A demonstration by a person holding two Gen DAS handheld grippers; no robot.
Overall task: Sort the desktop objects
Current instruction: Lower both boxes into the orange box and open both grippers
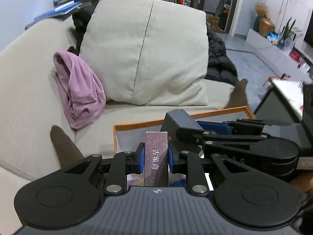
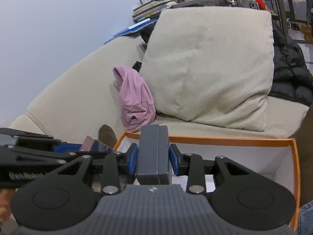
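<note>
My left gripper (image 1: 156,157) is shut on a slim purple speckled box (image 1: 156,156) with white lettering, held upright between the blue pads. My right gripper (image 2: 153,161) is shut on a dark grey box (image 2: 153,154), also seen in the left wrist view as the grey box (image 1: 179,121) held by the right gripper (image 1: 195,131). Both grippers hover over an orange-rimmed open box (image 2: 234,140) with a white inside; its rim (image 1: 137,124) shows behind the purple box. The left gripper (image 2: 78,148) with the purple box (image 2: 89,145) enters the right wrist view from the left.
The orange-rimmed box lies by a beige sofa (image 1: 29,90) with a large cushion (image 1: 144,54), a pink cloth (image 1: 78,90) and a black jacket (image 1: 219,58). A person's dark-socked feet (image 1: 62,143) rest on the seat. A low table (image 1: 287,94) stands at the right.
</note>
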